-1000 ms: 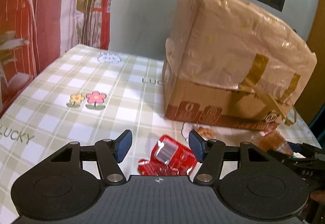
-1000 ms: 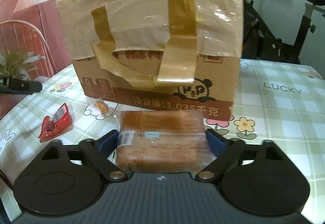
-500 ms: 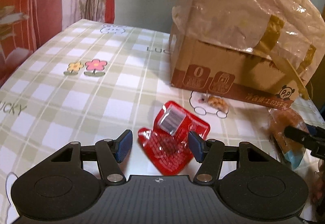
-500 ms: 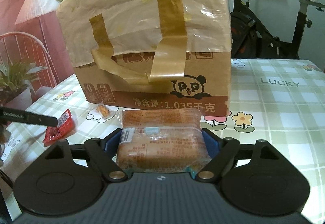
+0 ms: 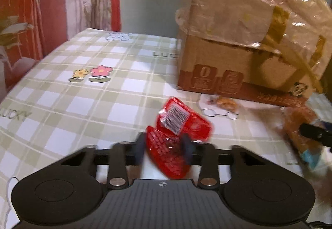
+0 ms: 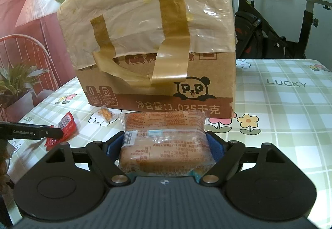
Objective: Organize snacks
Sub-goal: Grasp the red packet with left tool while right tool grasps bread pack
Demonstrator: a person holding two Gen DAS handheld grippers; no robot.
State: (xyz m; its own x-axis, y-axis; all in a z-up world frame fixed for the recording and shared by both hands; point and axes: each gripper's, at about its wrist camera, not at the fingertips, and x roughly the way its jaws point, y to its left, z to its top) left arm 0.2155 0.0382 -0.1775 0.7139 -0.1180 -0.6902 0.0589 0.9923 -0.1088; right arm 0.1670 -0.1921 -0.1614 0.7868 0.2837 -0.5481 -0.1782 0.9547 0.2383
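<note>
The left gripper (image 5: 164,148) jaws are closing around the red packet (image 5: 166,152) (previously merely straddled), while the right gripper (image 6: 166,146) is pinching the bread pack (image 6: 164,141).

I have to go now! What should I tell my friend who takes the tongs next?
Left tongs: closing on the red snack packet, which sits between the pads on the table.
Right tongs: gripping the big brown bread pack, just in front of the cardboard box.
A second red packet and a small orange snack lie loose near the box.
Done: two snacks taken up. Left: putting all four away.
</note>
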